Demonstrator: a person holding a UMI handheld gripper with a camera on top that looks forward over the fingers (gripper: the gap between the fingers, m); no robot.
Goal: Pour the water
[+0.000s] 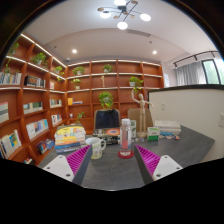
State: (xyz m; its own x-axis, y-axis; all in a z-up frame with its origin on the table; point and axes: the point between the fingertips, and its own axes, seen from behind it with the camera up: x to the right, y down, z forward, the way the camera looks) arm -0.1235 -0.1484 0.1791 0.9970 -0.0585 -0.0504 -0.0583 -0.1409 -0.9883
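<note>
While the hand-held gripper (112, 160) hangs wide open over a grey worktop (110, 172), a bottle (126, 139) and white mug (96, 147) stand beyond its fingers, before wooden bookshelves (30, 100) with plants (105, 99).

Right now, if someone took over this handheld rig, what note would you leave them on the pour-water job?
Gripper: open, holding nothing, its fingers low over the dark grey table.
Clear plastic bottle with a red band: upright on the table, ahead of the fingers, not between them.
White mug: upright beside the bottle, apart from it.
Done: nothing visible; the bottle is not yet grasped.
Left: move in, close on the bottle, lift, tilt over the mug, probably the receiving vessel. Water levels cannot be told.
</note>
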